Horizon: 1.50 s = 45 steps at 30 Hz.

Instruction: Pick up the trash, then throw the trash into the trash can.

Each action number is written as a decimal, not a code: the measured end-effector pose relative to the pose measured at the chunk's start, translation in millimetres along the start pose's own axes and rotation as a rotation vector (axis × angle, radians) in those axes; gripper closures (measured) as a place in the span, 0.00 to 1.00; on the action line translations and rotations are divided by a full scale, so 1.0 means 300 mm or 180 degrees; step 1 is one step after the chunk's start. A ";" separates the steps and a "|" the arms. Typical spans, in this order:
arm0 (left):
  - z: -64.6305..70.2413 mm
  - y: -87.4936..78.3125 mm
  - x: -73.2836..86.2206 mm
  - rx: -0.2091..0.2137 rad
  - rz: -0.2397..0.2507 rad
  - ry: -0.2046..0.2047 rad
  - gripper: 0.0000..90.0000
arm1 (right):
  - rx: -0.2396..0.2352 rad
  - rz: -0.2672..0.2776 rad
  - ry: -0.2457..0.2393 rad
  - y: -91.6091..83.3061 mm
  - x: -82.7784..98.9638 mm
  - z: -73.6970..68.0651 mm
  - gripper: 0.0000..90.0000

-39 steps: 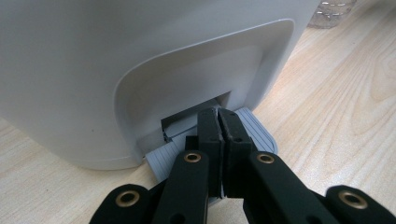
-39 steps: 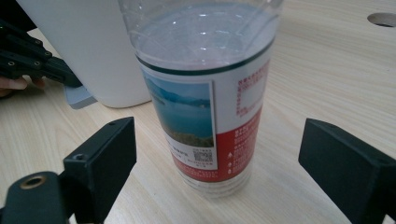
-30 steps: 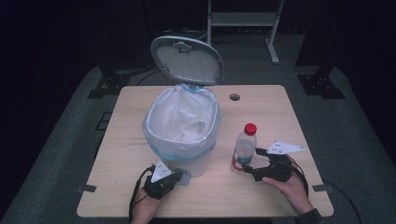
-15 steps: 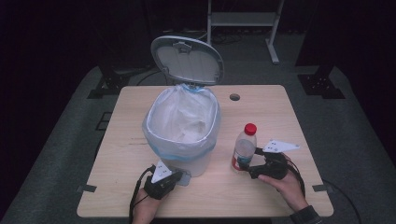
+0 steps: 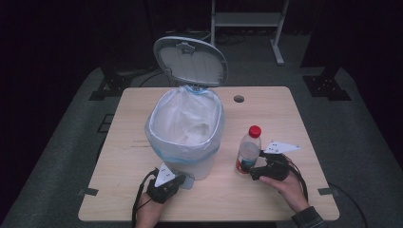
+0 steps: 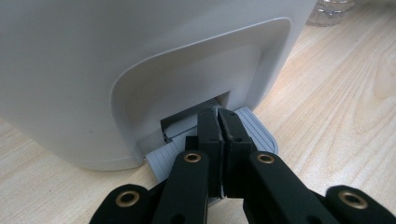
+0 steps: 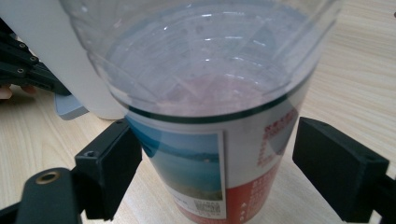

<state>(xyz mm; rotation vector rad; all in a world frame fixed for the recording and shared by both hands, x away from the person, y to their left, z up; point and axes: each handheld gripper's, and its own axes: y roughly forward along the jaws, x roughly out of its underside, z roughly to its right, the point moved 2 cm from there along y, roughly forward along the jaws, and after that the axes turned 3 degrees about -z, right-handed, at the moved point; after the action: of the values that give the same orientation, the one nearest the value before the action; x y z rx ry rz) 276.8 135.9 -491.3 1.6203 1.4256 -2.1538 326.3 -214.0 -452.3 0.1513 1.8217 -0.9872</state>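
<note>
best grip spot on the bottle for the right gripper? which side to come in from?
Take the bottle low on its labelled body, coming in level from the person's side. It stands upright on the table, and its round, straight wall there suits two flat pads better than the red cap. The right gripper is already lined up that way, jaws open either side of the label, the bin beside it.

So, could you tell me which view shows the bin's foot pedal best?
The left gripper view: the grey ribbed pedal lies close up beneath the shut left gripper. The high view shows a small sliver; the right gripper view, a blurred corner.
</note>
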 end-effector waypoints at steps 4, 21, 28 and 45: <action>-0.001 0.000 0.000 0.0011 0.0003 -0.0010 0.99 | 0.0005 -0.0024 -0.0008 0.010 0.000 0.000 0.17; -0.001 0.000 0.000 0.0013 -0.0001 -0.0010 0.99 | 0.0046 -0.0002 -0.0071 0.026 0.000 -0.002 0.28; -0.002 0.000 0.000 0.0017 0.0001 -0.0017 0.99 | 0.0055 0.0025 -0.0135 0.017 -0.004 -0.007 0.31; -0.002 0.000 0.000 0.0021 0.0001 -0.0020 0.99 | -0.0040 0.0056 -0.0254 -0.017 -0.031 -0.030 0.31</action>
<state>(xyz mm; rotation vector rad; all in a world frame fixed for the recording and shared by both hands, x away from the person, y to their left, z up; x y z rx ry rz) 277.4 136.3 -491.4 1.6144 1.4181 -2.1639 321.6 -208.2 -440.4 0.1184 1.7508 -0.9562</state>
